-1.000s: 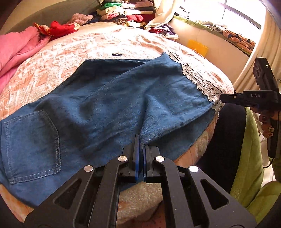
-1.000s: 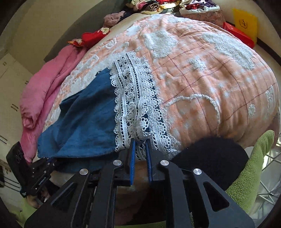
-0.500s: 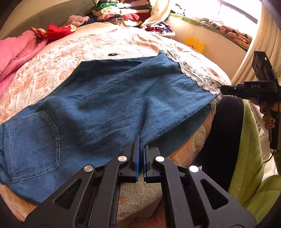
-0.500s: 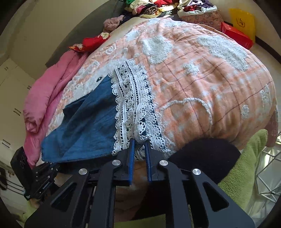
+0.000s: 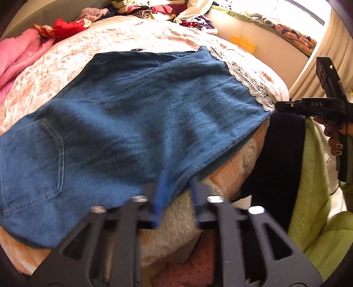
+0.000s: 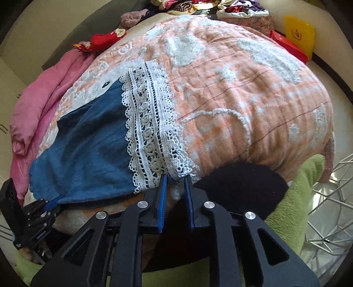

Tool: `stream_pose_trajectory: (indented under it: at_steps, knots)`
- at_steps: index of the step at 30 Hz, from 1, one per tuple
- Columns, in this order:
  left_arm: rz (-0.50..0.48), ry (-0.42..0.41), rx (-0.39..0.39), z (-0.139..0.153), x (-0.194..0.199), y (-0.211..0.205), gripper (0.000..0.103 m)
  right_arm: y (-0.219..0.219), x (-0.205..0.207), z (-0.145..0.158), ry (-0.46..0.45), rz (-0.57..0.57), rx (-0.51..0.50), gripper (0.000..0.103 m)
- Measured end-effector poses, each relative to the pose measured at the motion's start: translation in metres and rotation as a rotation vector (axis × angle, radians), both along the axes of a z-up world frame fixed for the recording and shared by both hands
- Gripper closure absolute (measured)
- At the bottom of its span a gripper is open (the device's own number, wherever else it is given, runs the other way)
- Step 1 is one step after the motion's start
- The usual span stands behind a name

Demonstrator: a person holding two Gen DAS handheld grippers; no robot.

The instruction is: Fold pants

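The blue denim pants point(image 5: 132, 110) lie spread across the bed, back pocket point(image 5: 33, 159) at the left and white lace hem point(image 6: 150, 132) at the right. My left gripper point(image 5: 177, 189) is at the pants' near edge. Its jaws are opening and blurred, and the denim edge hangs loosely between the parted pads. My right gripper point(image 6: 176, 187) is at the lace hem's near corner. Its jaws are opening slightly, and the lace tip sits at the pad tips without being pressed. The left wrist view also shows the right gripper point(image 5: 278, 106) at the hem.
The bed has a peach and white quilt point(image 6: 242, 88). A pink blanket point(image 5: 19, 50) lies at the left and a clothes pile point(image 5: 143, 8) at the back. A black cloth point(image 6: 238, 183) and green blanket point(image 5: 308, 198) are below the near right edge, beside a wire rack point(image 6: 331, 198).
The left jaws, shut on the denim edge before, have parted and the fabric has dropped free. The right jaws stand a little wider. The pants lie flatter on the bed.
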State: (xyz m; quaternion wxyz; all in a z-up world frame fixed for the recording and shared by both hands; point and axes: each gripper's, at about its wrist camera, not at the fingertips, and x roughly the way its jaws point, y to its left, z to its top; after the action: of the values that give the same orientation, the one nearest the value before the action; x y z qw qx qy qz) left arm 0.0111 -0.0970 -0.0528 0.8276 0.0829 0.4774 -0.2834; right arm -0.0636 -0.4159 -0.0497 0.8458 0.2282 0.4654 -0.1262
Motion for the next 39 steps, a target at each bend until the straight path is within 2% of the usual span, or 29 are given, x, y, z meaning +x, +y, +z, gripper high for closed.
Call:
stream_pose_trajectory:
  at_steps: [1,3,5,6,9,10,13,15,17,20,23,24,26,30,32,35,39]
  knots:
    - [0.011,0.002,-0.019,0.004,-0.003,0.007,0.063,0.000,-0.003,0.006,-0.011,-0.012,-0.033,0.085]
    - [0.033,-0.010,-0.045,0.013,-0.009,0.019,0.062,0.003,-0.004,0.016,-0.040,0.003,-0.084,0.078]
    - [0.091,-0.043,-0.042,0.022,-0.010,0.039,0.053,0.013,0.000,0.023,-0.063,0.052,-0.149,0.072]
    - [0.133,-0.057,-0.040,0.027,-0.009,0.050,0.048,0.019,0.004,0.025,-0.067,0.084,-0.172,0.072]
    - [0.282,-0.069,-0.044,0.034,0.004,0.089,0.044,0.041,0.020,0.025,-0.071,0.199,-0.200,0.071]
    - [0.336,-0.069,-0.025,0.034,0.010,0.101,0.043,0.048,0.028,0.023,-0.070,0.239,-0.203,0.069]
    - [0.405,-0.059,0.019,0.028,0.024,0.118,0.041,0.064,0.051,0.013,-0.034,0.332,-0.203,0.061]
    - [0.468,-0.063,0.082,0.021,0.035,0.130,0.041,0.065,0.063,0.001,0.031,0.334,-0.230,0.061]
    - [0.527,-0.101,0.149,0.020,0.041,0.140,0.041,0.058,0.066,-0.010,0.078,0.302,-0.212,0.061]
    - [0.525,-0.080,0.138,0.012,0.047,0.151,0.041,0.049,0.062,-0.013,0.070,0.281,-0.169,0.061]
    - [0.512,-0.104,0.181,0.011,0.043,0.144,0.041,0.048,0.059,-0.015,0.067,0.282,-0.170,0.061]
    - [0.511,-0.102,0.174,0.015,0.043,0.142,0.041,0.050,0.057,-0.016,0.064,0.285,-0.170,0.059]
    - [0.498,-0.104,0.109,0.028,0.040,0.140,0.041,0.050,0.053,-0.011,0.054,0.302,-0.155,0.056]
    - [0.442,-0.197,0.083,0.065,0.045,0.120,0.041,0.055,0.050,0.012,-0.023,0.338,-0.182,0.053]
    - [0.390,-0.215,0.042,0.079,0.057,0.105,0.041,0.056,0.054,0.019,-0.054,0.354,-0.186,0.051]
    - [0.315,-0.211,-0.012,0.087,0.083,0.080,0.041,0.059,0.067,0.022,-0.053,0.371,-0.201,0.051]
    - [0.232,-0.182,-0.007,0.079,0.128,0.048,0.041,0.061,0.087,0.021,-0.048,0.388,-0.208,0.051]
